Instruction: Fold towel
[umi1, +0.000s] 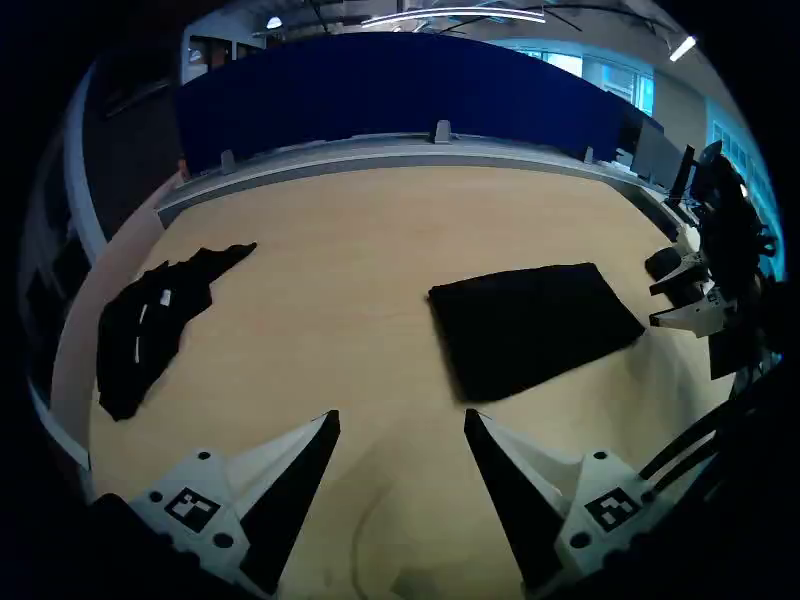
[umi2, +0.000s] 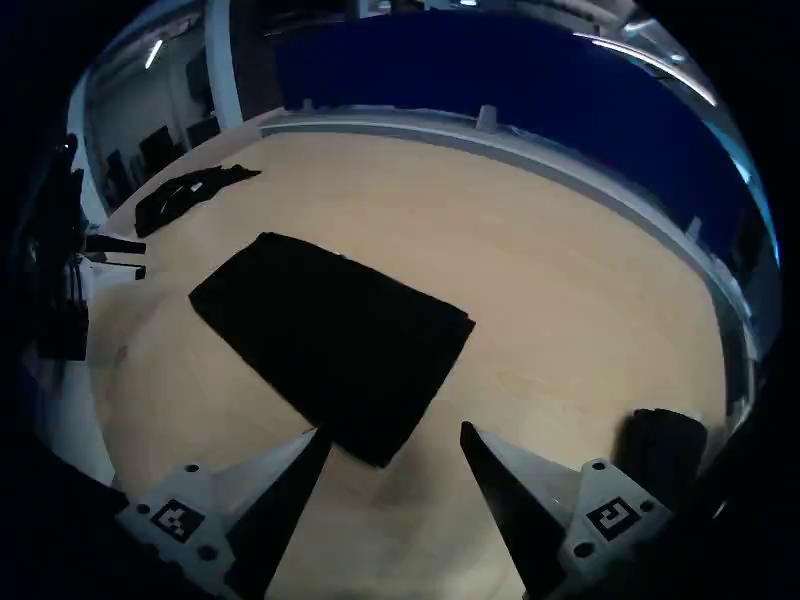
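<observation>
A black towel (umi1: 535, 325) lies flat on the wooden table as a neat folded rectangle; in the right gripper view the same towel (umi2: 335, 335) sits just beyond the fingertips. My left gripper (umi1: 402, 425) is open above bare table, short of the towel's near left corner. My right gripper (umi2: 392, 435) is open too, its jaws over the towel's near corner with nothing between them. In the left gripper view the right gripper (umi1: 690, 295) shows at the far right, beside the towel. In the right gripper view the left gripper (umi2: 110, 255) shows at the far left.
A crumpled black cloth (umi1: 155, 320) lies at the table's left end, also seen far off (umi2: 190, 190). A blue partition (umi1: 400, 90) runs along the table's back edge. A dark folded item (umi2: 665, 445) sits near the right gripper's right finger.
</observation>
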